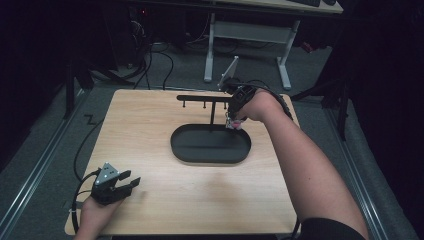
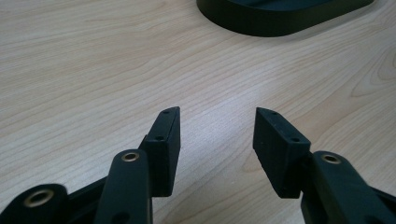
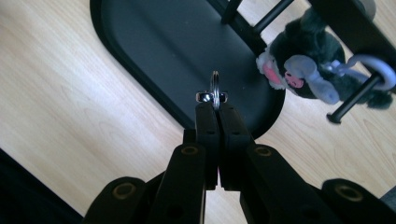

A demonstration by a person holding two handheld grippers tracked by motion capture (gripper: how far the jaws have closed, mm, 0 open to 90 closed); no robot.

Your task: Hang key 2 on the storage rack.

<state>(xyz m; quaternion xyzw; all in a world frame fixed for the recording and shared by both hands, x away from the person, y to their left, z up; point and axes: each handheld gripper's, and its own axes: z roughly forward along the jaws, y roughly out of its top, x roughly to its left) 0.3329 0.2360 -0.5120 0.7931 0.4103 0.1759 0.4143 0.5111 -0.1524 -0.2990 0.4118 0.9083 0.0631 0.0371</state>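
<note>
Black jaws of right gripper (image 3: 215, 109) pressing together on small metal key ring (image 3: 215, 86), holding it above black oval tray (image 3: 140, 51). Plush keychain toy (image 3: 303, 60) already hanging on peg of black rack (image 1: 210, 98), just beside. Judging: one item hung, ring in grip probably waiting for next peg. Left gripper (image 2: 217, 135) idling low over wooden table (image 2: 84, 70), jaws standing apart, gripping nothing.

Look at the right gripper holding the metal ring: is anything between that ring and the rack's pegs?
One thing crowds the way. The right gripper is shut on the metal ring; a plush keychain already hangs on a peg of the rack. The other pegs look free.
</note>
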